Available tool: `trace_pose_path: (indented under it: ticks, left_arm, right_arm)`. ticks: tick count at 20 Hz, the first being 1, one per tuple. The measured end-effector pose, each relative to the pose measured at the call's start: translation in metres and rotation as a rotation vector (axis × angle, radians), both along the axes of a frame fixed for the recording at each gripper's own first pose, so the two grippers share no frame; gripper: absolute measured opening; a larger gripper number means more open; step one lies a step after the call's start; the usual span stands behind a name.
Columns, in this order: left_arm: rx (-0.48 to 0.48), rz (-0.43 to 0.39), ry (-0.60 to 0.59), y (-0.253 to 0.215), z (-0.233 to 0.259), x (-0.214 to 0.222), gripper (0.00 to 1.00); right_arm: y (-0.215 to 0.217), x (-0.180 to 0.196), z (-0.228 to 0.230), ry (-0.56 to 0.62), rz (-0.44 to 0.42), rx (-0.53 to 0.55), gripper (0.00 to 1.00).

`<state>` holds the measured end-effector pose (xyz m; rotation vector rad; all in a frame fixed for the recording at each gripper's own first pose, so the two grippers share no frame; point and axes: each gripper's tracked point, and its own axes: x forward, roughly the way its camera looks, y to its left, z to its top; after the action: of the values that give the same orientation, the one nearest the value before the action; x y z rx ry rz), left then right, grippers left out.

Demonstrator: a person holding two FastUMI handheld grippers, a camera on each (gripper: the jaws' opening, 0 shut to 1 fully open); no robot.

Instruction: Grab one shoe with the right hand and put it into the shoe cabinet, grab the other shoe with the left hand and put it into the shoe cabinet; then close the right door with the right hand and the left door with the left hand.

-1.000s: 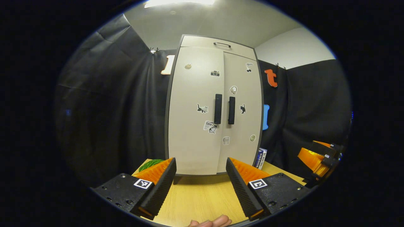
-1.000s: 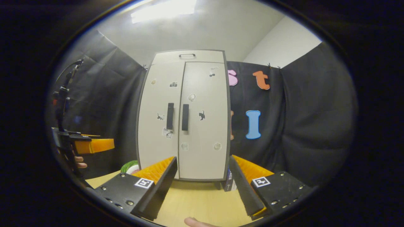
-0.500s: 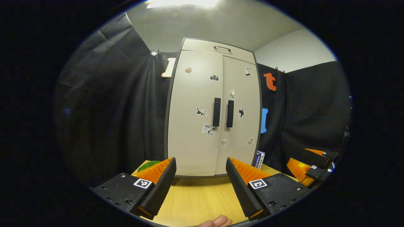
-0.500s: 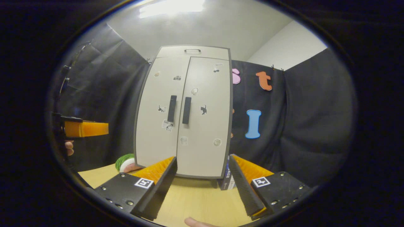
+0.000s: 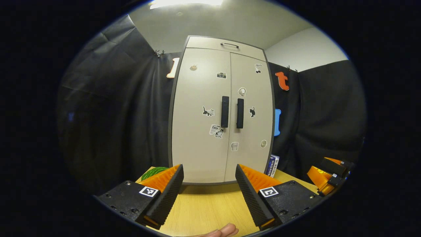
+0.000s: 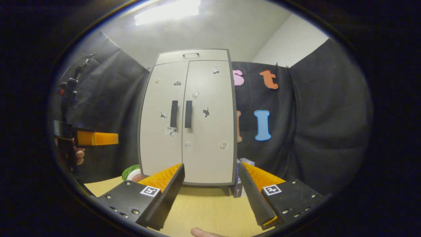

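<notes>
Both doors of the shoe cabinet (image 5: pixel 222 112) look shut; left gripper (image 5: pixel 209 184) and right gripper (image 6: pixel 210 184) both spread empty, so just back off clean.

Both doors of the shoe cabinet (image 5: pixel 222 112) are shut, so its inside is hidden. A green-and-white thing (image 6: pixel 131 172) peeks from behind its left corner — too little shows to tell what. The stickers (image 5: pixel 215 129) are too small to make out.

The shoe cabinet (image 5: pixel 221 115) is pale beige with a dark grey frame, two black handles (image 5: pixel 225 111) and small stickers — a green object (image 5: pixel 154 171) at 7 o'clock — on a light wood-grain table (image 5: pixel 204 207).
</notes>
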<state>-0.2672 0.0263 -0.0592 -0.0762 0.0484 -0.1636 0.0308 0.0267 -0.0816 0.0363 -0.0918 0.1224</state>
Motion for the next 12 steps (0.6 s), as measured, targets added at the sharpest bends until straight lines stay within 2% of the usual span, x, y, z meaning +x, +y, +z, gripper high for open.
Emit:
trace_pose_path:
  ticks: [4, 6, 7, 12]
  left_arm:
    - [-0.005, -0.034, 0.027, -0.025, -0.011, 0.02, 0.96]
    - [0.021, -0.037, 0.032, -0.036, -0.014, 0.032, 0.92]
    - [0.041, -0.036, 0.031, -0.043, -0.015, 0.038, 0.96]
    - [0.094, -0.024, 0.009, -0.075, -0.008, 0.07, 0.96]
  right_arm:
    - [-0.033, 0.015, 0.0, -0.002, -0.046, 0.053, 0.98]
    - [-0.048, 0.027, 0.01, -0.016, -0.064, 0.071, 0.98]
    - [-0.056, 0.031, 0.016, -0.028, -0.075, 0.075, 0.98]
    - [-0.086, 0.052, 0.044, -0.082, -0.1, 0.074, 0.96]
